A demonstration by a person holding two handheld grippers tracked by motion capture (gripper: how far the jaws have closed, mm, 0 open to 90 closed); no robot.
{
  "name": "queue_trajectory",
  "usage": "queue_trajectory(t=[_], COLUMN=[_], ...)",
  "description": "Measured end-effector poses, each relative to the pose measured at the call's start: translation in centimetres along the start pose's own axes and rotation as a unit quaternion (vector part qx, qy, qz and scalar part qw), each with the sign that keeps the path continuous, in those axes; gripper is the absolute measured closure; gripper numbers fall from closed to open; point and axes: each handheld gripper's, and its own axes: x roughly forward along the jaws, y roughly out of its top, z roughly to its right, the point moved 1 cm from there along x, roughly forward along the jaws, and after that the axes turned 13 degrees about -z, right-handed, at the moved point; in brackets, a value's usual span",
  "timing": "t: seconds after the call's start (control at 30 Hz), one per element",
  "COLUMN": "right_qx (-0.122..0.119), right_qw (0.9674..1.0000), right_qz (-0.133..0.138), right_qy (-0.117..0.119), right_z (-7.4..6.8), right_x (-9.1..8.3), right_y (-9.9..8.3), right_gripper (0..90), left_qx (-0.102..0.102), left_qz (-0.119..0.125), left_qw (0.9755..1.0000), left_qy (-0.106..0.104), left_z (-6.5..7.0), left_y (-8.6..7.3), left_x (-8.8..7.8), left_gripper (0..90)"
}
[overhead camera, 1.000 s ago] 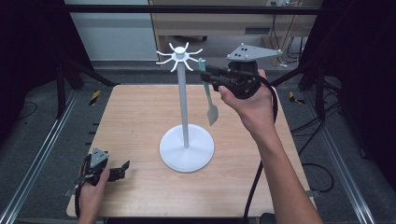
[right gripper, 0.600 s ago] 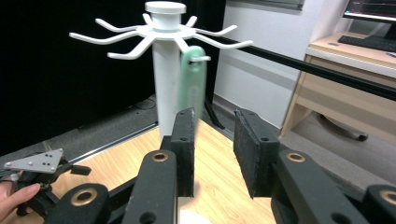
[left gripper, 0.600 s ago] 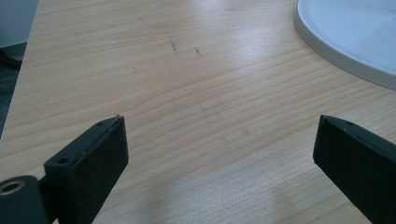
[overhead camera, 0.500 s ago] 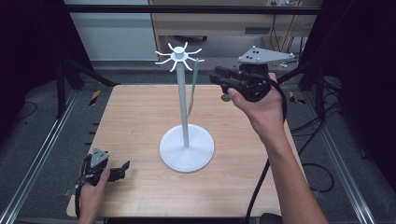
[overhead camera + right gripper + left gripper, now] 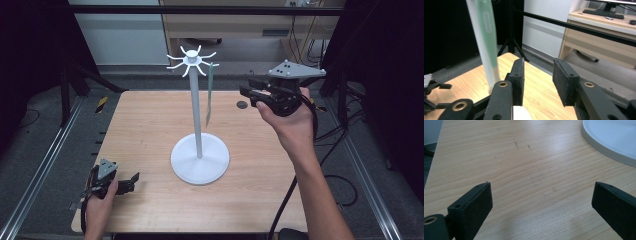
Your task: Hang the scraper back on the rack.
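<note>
While the right tool (image 5: 248, 91) has just been opening, nothing between its jaws, the toothbrush (image 5: 209, 94) hangs from the rack (image 5: 195, 107) just beside it. A careless sideways pull-back could knock it swinging off its hook. The left tool (image 5: 131, 181) rests open on the surface (image 5: 150, 125).

Lab (framed test table (image 5: 150, 125), cables (image 5: 305, 35))

The table (image 5: 150, 130) is pale wood with matt grain; the stand (image 5: 199, 159) is smooth white plastic; the utensil (image 5: 209, 95) looks like glossy green plastic.
</note>
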Motion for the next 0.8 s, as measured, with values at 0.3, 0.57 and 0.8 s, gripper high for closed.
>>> queue_trajectory(t=[0.3,0.57,0.8], right_qx=[0.021,0.046,0.054], right_qw=[0.9986,0.9948,0.9918], right_qz=[-0.009,-0.028,-0.047], right_qy=[-0.047,-0.086,-0.105], right_z=[1.3,2.0,2.2], right_x=[0.3,1.2,2.0], right_y=[-2.0,-4.9,-8.0], right_gripper=[42.6,22.9,17.8], left_qx=[0.001,-0.001,-0.001], left_qz=[0.0,-0.001,-0.001], left_qw=[1.0,1.0,1.0], left_qy=[0.001,0.0,0.0], left_z=[0.0,0.0,0.0], left_y=[0.0,0.0,0.0], left_x=[0.1,0.1,0.1], left_gripper=[2.7,2.6,2.6])
